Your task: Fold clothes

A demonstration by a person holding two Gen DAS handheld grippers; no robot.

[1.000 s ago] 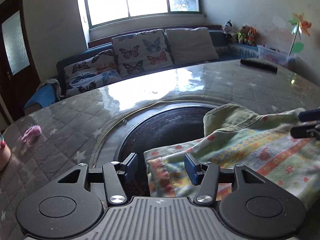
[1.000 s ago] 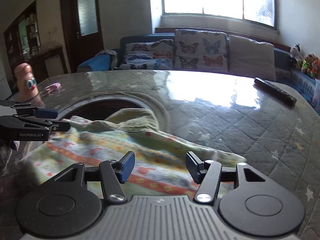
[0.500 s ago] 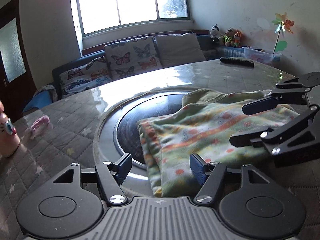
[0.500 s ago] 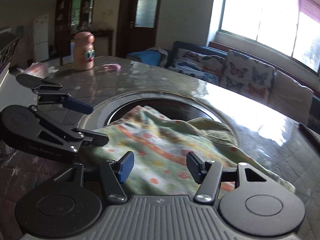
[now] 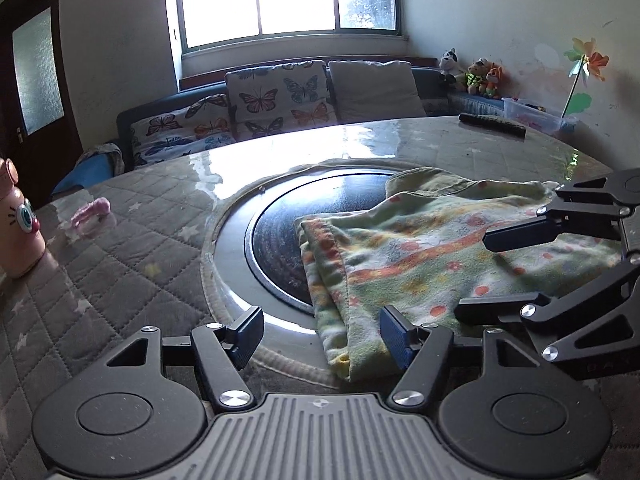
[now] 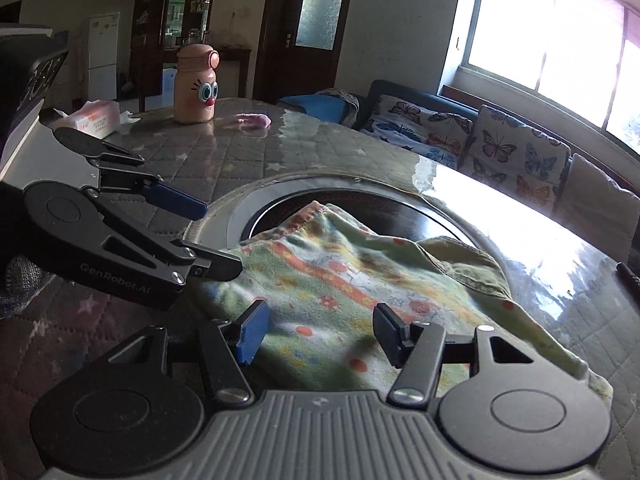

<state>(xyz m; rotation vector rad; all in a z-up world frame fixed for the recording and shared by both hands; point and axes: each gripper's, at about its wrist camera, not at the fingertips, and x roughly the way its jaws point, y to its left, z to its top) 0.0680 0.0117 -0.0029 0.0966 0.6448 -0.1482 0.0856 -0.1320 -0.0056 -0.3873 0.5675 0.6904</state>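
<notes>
Lying doubled over the dark round inset (image 5: 276, 236) of the quilted table (image 5: 132, 264), the flowered fleece garment (image 5: 404, 256) looks soft, light and limp, so I judge it will sag and slide on the glossy top unless pinched at its banded edge (image 5: 320, 256) or a corner. Both the left gripper (image 5: 320, 330) and the right gripper (image 6: 320, 328) stand spread just above it, holding nothing. No container holds clothes; the pink cartoon-faced bottle (image 6: 197, 85) stands capped, contents hidden.
</notes>
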